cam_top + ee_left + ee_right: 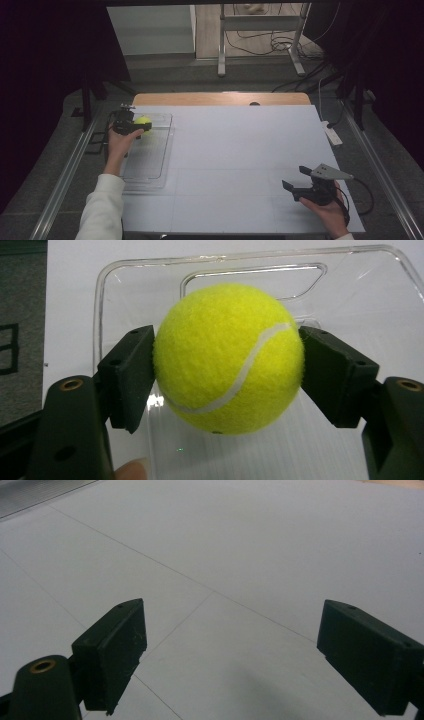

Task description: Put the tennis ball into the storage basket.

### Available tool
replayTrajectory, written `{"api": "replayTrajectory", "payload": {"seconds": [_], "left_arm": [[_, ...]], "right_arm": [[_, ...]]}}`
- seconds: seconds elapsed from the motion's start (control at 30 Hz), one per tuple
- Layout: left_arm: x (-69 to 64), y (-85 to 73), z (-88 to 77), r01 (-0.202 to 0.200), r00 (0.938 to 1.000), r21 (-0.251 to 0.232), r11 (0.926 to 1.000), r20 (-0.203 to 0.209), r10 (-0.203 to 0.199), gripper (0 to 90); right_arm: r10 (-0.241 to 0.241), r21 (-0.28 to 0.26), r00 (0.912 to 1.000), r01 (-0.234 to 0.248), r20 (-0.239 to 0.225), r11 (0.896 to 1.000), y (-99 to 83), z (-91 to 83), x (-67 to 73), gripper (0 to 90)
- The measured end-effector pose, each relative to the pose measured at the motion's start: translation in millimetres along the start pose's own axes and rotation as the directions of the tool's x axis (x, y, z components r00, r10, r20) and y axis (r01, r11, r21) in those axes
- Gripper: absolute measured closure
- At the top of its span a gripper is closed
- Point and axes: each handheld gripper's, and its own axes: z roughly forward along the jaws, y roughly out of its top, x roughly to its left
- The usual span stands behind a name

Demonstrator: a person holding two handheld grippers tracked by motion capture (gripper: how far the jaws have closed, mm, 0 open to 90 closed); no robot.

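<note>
A yellow tennis ball [228,358] is clamped between the two black pads [127,376] of my left gripper [135,126], which is shut on it. In the high view the ball [143,120] hangs over the far end of a clear plastic tray [155,165] at the table's left side. The tray's rim and handle cutout [252,271] show behind the ball in the left gripper view. My right gripper [296,177] stands open above the table's near right, with nothing between its fingers [112,650].
The table top is covered by a pale grey sheet [240,150] with faint fold lines. A white power strip [332,133] lies at the right edge. Behind the table are a metal stand [260,35] and cables on the floor.
</note>
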Motion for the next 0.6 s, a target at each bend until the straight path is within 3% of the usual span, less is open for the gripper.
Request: {"api": "replayTrajectory", "payload": {"seconds": [0.37,0.6], "left_arm": [[-6.4,0.0,8.5,-0.041,0.9987,0.045,0.9982,-0.028,0.042,27.5],[-16.2,1.3,19.5,-0.091,0.9928,0.099,0.9909,-0.069,0.098,27.3]], "right_arm": [[-0.004,0.006,1.0,0.004,0.004,1.0,0.0,0.3,0.1,13.0],[0.001,0.003,1.0,-0.001,-0.002,1.0,-0.2,0.8,-0.6,13.1]]}}
